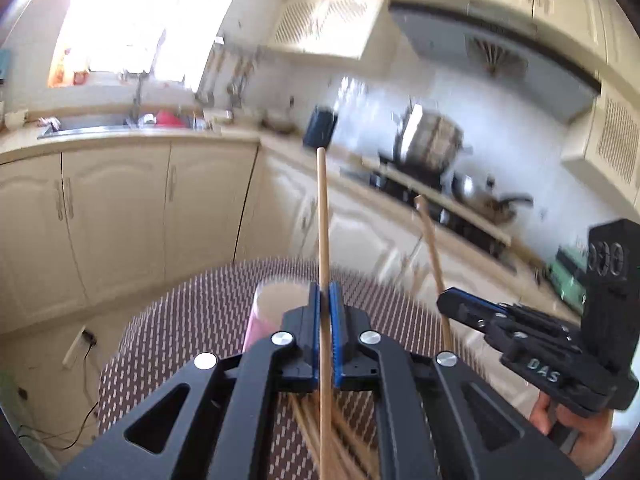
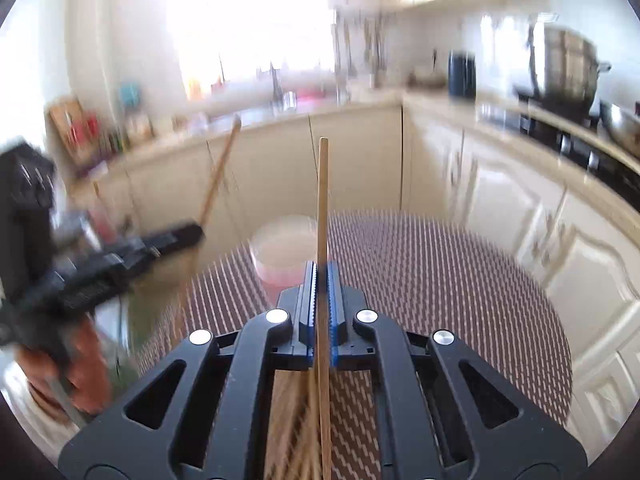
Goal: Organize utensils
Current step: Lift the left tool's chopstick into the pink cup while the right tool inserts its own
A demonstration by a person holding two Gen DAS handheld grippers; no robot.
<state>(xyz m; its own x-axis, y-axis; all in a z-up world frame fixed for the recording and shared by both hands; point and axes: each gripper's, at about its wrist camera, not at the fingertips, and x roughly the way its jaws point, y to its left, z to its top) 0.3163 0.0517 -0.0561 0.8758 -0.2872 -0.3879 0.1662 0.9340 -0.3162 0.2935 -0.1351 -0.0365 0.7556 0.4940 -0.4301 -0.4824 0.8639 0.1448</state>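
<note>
My left gripper point(image 1: 325, 292) is shut on a wooden chopstick point(image 1: 323, 216) that stands upright between the jaws. My right gripper point(image 2: 322, 274) is shut on another wooden chopstick point(image 2: 322, 200), also upright. Each gripper shows in the other's view: the right one point(image 1: 452, 300) at the right with its chopstick point(image 1: 432, 248), the left one point(image 2: 192, 234) at the left with its chopstick point(image 2: 218, 176). A pink cup point(image 1: 266, 312) stands on the round table just beyond both grippers and also shows in the right wrist view point(image 2: 280, 252). Several loose chopsticks point(image 1: 352, 440) lie below the grippers, blurred.
The round table has a brown patterned cloth point(image 2: 440, 280). Cream kitchen cabinets point(image 1: 120, 216) run behind it, with a sink point(image 1: 120, 124) under a bright window and a stove with a steel pot point(image 1: 432, 140) at the right. A cable point(image 1: 80, 392) lies on the floor.
</note>
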